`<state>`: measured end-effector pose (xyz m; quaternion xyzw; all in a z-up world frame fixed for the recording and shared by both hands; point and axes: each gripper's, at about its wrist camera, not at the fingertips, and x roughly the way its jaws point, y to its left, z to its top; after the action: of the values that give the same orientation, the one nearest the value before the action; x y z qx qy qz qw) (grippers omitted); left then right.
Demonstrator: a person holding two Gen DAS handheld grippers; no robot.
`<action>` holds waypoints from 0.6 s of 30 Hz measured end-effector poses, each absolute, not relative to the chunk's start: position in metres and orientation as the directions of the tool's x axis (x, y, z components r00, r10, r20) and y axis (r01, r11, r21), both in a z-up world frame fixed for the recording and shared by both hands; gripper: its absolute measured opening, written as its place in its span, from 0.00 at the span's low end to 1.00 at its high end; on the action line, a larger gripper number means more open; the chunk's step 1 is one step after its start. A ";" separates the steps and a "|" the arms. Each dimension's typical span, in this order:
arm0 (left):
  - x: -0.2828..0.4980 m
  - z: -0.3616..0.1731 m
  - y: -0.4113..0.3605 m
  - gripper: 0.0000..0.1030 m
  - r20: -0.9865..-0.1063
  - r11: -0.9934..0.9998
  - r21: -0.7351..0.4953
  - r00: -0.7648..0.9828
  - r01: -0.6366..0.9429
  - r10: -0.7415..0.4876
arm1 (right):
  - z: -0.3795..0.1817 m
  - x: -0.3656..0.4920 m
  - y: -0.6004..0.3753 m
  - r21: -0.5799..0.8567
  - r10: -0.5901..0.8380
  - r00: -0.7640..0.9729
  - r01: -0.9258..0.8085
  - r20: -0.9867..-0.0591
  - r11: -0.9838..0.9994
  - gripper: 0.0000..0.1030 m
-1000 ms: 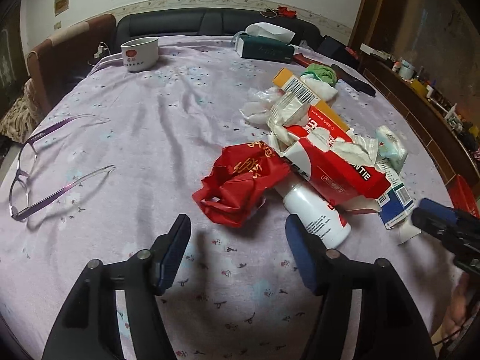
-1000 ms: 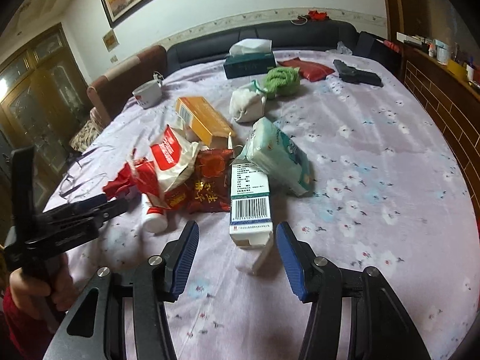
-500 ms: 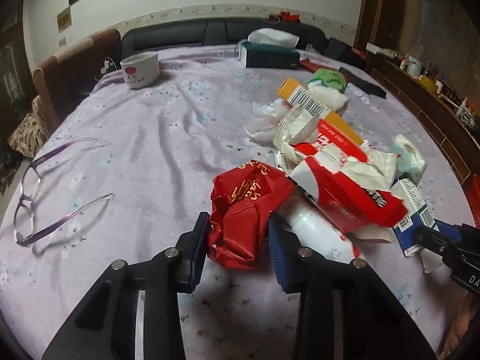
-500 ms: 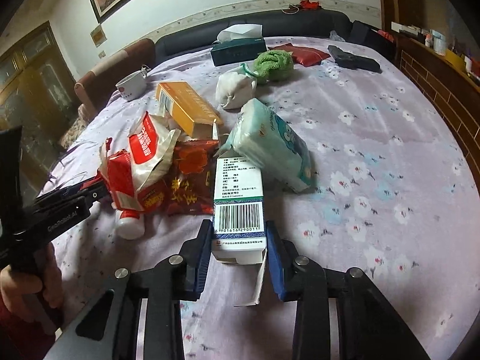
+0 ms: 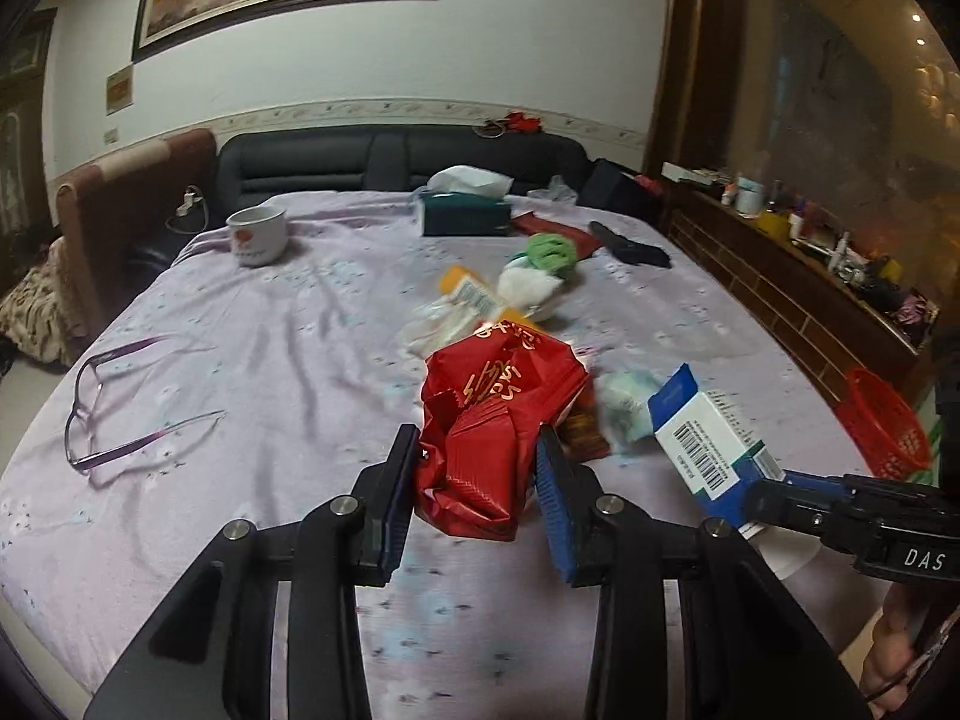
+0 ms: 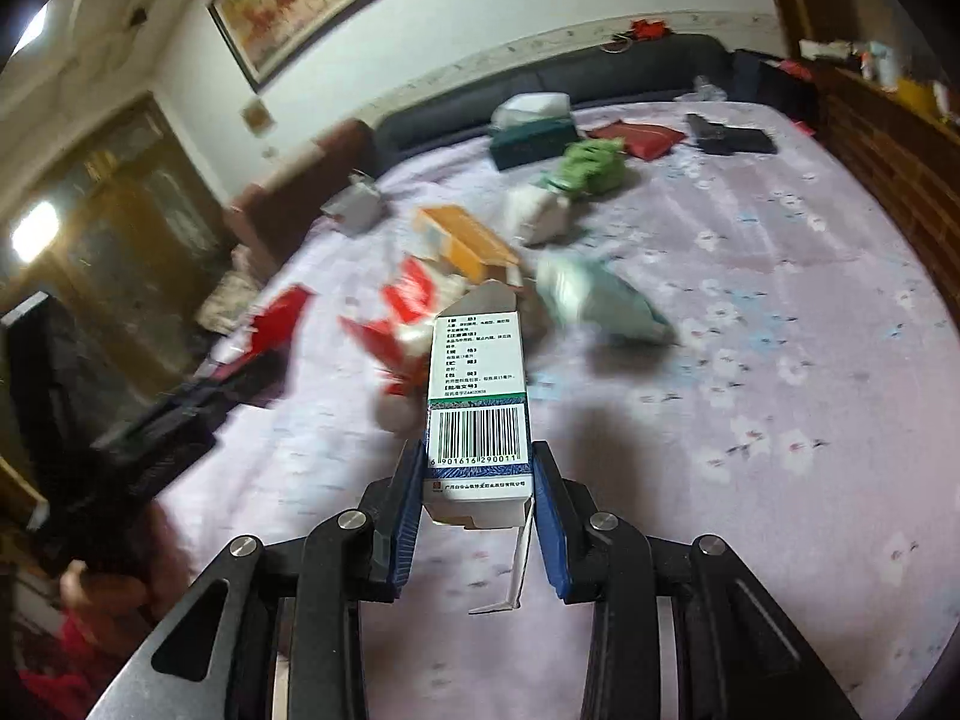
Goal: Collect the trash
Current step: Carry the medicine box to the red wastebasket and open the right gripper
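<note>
My left gripper [image 5: 477, 483] is shut on a crumpled red wrapper [image 5: 498, 420], lifted off the lilac bedsheet [image 5: 270, 360]. My right gripper [image 6: 477, 483] is shut on a white and blue medicine box [image 6: 480, 402] with a barcode, its bottom flap hanging open; in the left wrist view the same box [image 5: 708, 450] hangs at the right. More trash lies behind: an orange box [image 6: 468, 243], a red and white torn pack [image 6: 408, 312], a pale green tissue pack [image 6: 594, 297], a white bottle [image 6: 393, 411] and crumpled white paper [image 5: 528, 285].
Purple glasses [image 5: 114, 402] lie at the left, a white cup [image 5: 258, 234] and a green tissue box [image 5: 465, 213] at the back. A green cloth [image 5: 552, 252], a red pouch and a black item lie far right. A red basket [image 5: 888, 426] stands beside the bed.
Both grippers closed, the left on the red wrapper and the right on the medicine box, then lifted them off the sheet and tilted upward. The pile of trash stays behind.
</note>
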<state>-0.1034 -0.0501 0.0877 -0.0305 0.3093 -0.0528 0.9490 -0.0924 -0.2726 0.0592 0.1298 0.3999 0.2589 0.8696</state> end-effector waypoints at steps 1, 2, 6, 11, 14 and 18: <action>-0.104 0.088 -0.052 0.35 -0.586 0.993 -0.085 0.802 0.082 -0.116 | 0.060 -0.095 -0.274 0.413 0.531 0.553 -0.335 -0.642 0.847 0.36; -0.105 0.088 -0.055 0.35 -0.588 0.993 -0.079 0.800 0.084 -0.115 | 0.059 -0.097 -0.274 0.386 0.506 0.554 -0.327 -0.662 0.863 0.36; -0.110 0.089 -0.059 0.35 -0.591 0.994 -0.066 0.799 0.092 -0.113 | 0.046 -0.109 -0.277 0.440 0.559 0.464 -0.347 -0.687 0.828 0.36; -0.112 0.092 -0.062 0.35 -0.587 0.992 -0.076 0.800 0.100 -0.126 | 0.049 -0.118 -0.295 0.515 0.621 0.437 -0.347 -0.651 0.784 0.36; -0.112 0.093 -0.065 0.35 -0.582 0.991 -0.078 0.802 0.108 -0.133 | 0.072 -0.122 -0.316 0.472 0.571 0.560 -0.329 -0.600 0.818 0.36; -0.112 0.093 -0.071 0.35 -0.584 0.990 -0.067 0.800 0.122 -0.138 | 0.065 -0.120 -0.318 0.479 0.578 0.530 -0.327 -0.621 0.815 0.36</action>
<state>-0.1118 -0.0712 0.0928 -0.0128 0.3086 -0.0686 0.9486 -0.1201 -0.3182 0.0645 0.1538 0.4074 0.2627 0.8610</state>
